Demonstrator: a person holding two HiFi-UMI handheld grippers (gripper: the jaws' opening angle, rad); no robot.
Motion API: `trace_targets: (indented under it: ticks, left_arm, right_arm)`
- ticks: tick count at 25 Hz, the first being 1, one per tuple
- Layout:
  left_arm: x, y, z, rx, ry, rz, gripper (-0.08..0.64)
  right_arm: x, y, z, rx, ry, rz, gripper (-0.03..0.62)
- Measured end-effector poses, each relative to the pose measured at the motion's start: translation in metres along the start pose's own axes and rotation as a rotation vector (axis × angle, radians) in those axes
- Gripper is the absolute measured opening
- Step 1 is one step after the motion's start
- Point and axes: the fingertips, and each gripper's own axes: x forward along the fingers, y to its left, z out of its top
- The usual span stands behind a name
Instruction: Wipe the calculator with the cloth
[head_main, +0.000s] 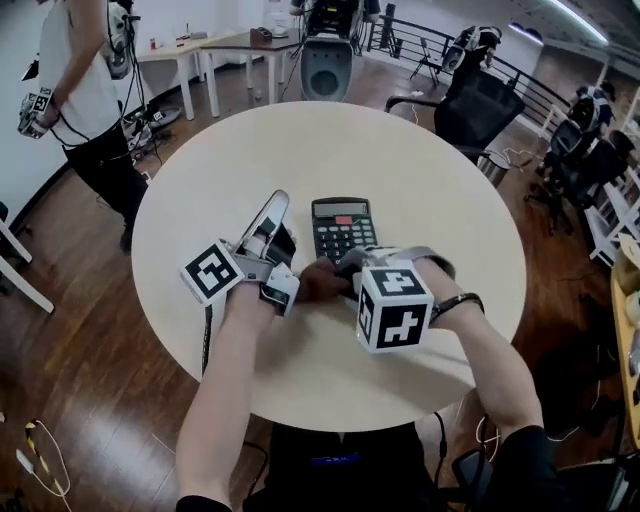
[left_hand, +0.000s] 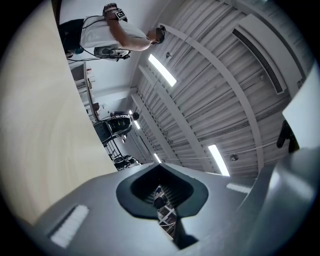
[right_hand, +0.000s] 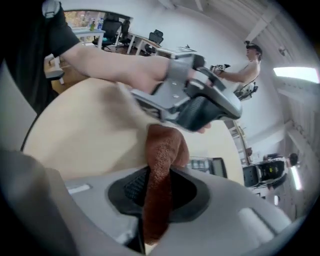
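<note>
Calculator (head_main: 343, 227) awaits wiping: we hold the cloth (right_hand: 161, 160) pinched in our right gripper (right_hand: 158, 196) at its near edge, while our left gripper (left_hand: 166, 199) is closed, empty and tilted clear.

A dark calculator (head_main: 343, 228) with a pale display strip above rows of keys is laid flat and face up near the middle of the round beige table (head_main: 200, 200). A reddish-brown, towel-textured cloth (right_hand: 161, 170) is clamped between the jaws of the right gripper (right_hand: 156, 197). It is bunched at the calculator's near edge; contact cannot be told.
</note>
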Motion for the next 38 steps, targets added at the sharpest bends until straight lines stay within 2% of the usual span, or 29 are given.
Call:
trace_targets:
  ticks: [2,4,9,10,12,13,15,20,22,26,29,31,35,38]
  left_arm:
    - [0.002,0.001,-0.006,-0.01,0.006,-0.008,-0.009]
    - [0.011,0.003,-0.011,0.057,0.078,0.003,-0.009]
    - [0.058,0.003,-0.027,0.443,0.458,0.042,0.025]
    - [0.066,0.007,-0.032,0.516,0.537,0.043,0.048]
    - [0.077,0.025,-0.05,0.636,0.72,0.045,0.164]
    - [0.081,0.035,-0.061,0.669,0.811,0.039,0.204]
    - [0.092,0.05,-0.086,0.675,0.966,0.012,0.251]
    - [0.105,0.079,-0.136,0.653,1.269,-0.031,0.282]
    - [0.102,0.087,-0.145,0.616,1.35,-0.038,0.277]
    - [0.101,0.079,-0.155,0.507,1.385,-0.089,0.156]
    - [0.105,0.074,-0.156,0.475,1.366,-0.091,0.142]
    - [0.108,0.064,-0.152,0.453,1.303,-0.12,0.126]
    - [0.111,0.015,-0.138,0.393,1.086,-0.246,0.055]
    - [0.098,-0.014,-0.141,0.384,1.029,-0.307,0.055]
  right_arm:
    - [-0.011,0.023,-0.012,0.057,-0.052,0.036,0.067]
    - [-0.026,0.011,-0.037,0.221,-0.137,-0.028,0.067]
    - [-0.066,-0.063,-0.123,0.811,-0.448,-0.272,0.067]
    - [-0.07,-0.07,-0.138,0.9,-0.502,-0.306,0.067]
    - [-0.077,-0.077,-0.157,1.025,-0.588,-0.356,0.067]
    - [-0.082,-0.081,-0.163,1.056,-0.614,-0.379,0.067]
    - [-0.091,-0.088,-0.175,1.077,-0.634,-0.42,0.067]
    - [-0.098,-0.089,-0.2,1.093,-0.652,-0.449,0.067]
    - [-0.1,-0.089,-0.2,1.097,-0.659,-0.461,0.067]
    - [-0.108,-0.089,-0.194,1.07,-0.65,-0.481,0.067]
    - [-0.112,-0.088,-0.196,1.067,-0.648,-0.488,0.067]
    - [-0.113,-0.088,-0.197,1.079,-0.659,-0.486,0.067]
    - [-0.117,-0.085,-0.198,1.089,-0.717,-0.474,0.067]
    - [-0.132,-0.083,-0.188,1.04,-0.831,-0.455,0.067]
